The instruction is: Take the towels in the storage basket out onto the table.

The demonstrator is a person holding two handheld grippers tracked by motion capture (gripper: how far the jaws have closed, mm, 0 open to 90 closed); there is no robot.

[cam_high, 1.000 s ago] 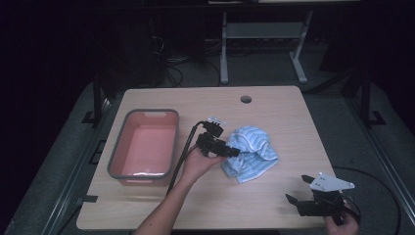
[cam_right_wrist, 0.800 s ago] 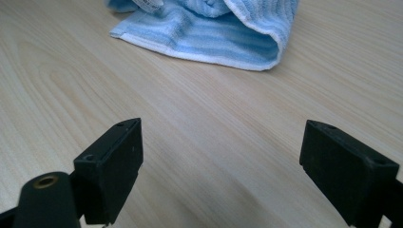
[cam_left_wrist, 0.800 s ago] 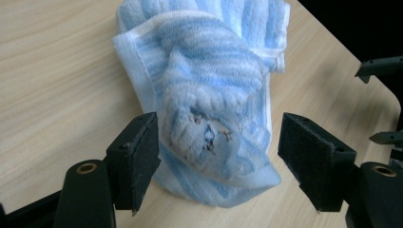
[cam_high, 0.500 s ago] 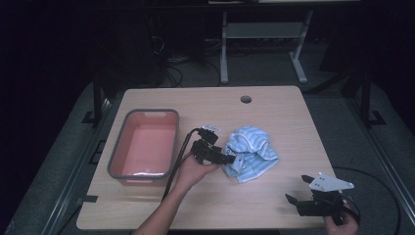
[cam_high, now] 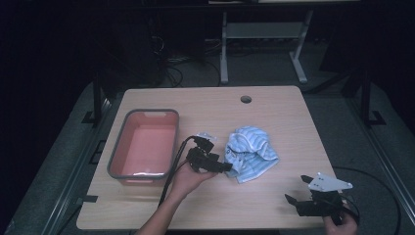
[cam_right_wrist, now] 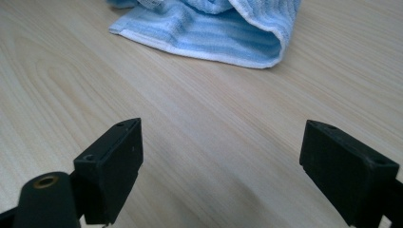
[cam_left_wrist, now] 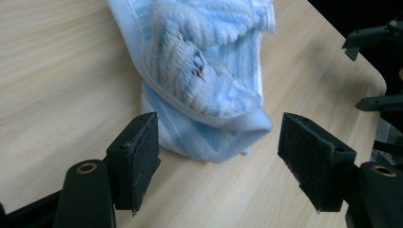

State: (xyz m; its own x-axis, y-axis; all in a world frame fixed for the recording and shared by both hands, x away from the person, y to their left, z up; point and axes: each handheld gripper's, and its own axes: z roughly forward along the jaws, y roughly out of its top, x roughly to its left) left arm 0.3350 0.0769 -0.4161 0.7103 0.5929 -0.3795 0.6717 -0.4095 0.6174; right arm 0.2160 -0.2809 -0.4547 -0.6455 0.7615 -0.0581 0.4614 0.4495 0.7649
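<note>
Two tools stand with jaws apart: the left tool [cam_high: 222,166] is nearer, its gape just beside the crumpled towel's [cam_high: 252,152] near edge, the right tool [cam_high: 299,189] well apart on the desk [cam_high: 274,107].

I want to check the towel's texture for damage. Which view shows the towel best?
The left gripper view: the towel sits close, its ribbed weave and dark marks clear. The high view shows its whole crumpled outline, small. The right gripper view shows its near edge.
</note>
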